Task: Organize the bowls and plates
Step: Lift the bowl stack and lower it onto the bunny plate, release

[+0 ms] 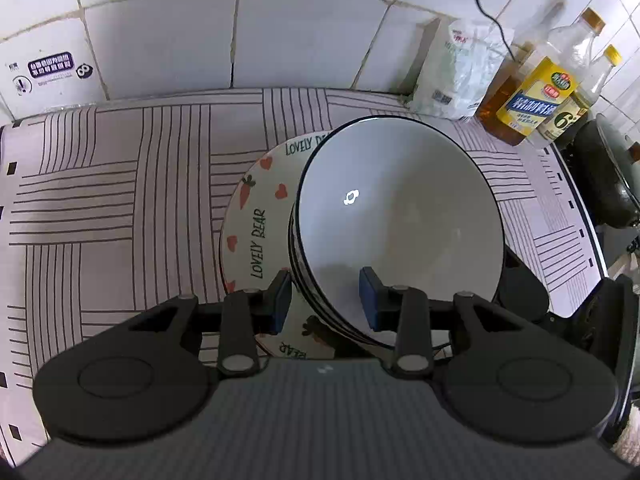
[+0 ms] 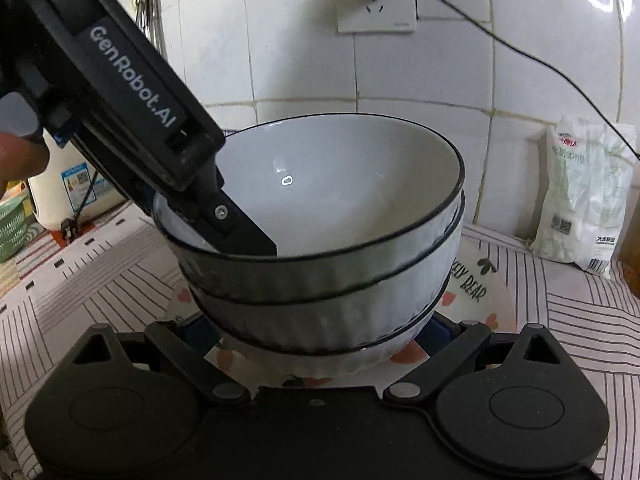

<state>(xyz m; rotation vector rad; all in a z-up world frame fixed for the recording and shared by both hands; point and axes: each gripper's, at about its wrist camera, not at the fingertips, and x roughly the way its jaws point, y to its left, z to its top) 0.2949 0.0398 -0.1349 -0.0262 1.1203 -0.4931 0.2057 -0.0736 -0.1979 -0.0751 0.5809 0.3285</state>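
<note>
With the nested white bowls [image 2: 320, 248] on the carrot-print plate [image 1: 256, 216], the left tool [image 1: 326, 300] straddles the top rim, not yet clamped, the right tool [image 2: 320, 332] wide around the base: seat squarely before releasing.

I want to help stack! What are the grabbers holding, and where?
The left gripper straddles the top bowl's rim, one finger inside; the right gripper flanks the bottom bowl. Firm grip: cannot tell.

A counter under a striped cloth [image 1: 120, 200] carries a plate [image 1: 256, 208], a white bag [image 1: 456, 76] and oil bottles [image 1: 532, 96].
</note>
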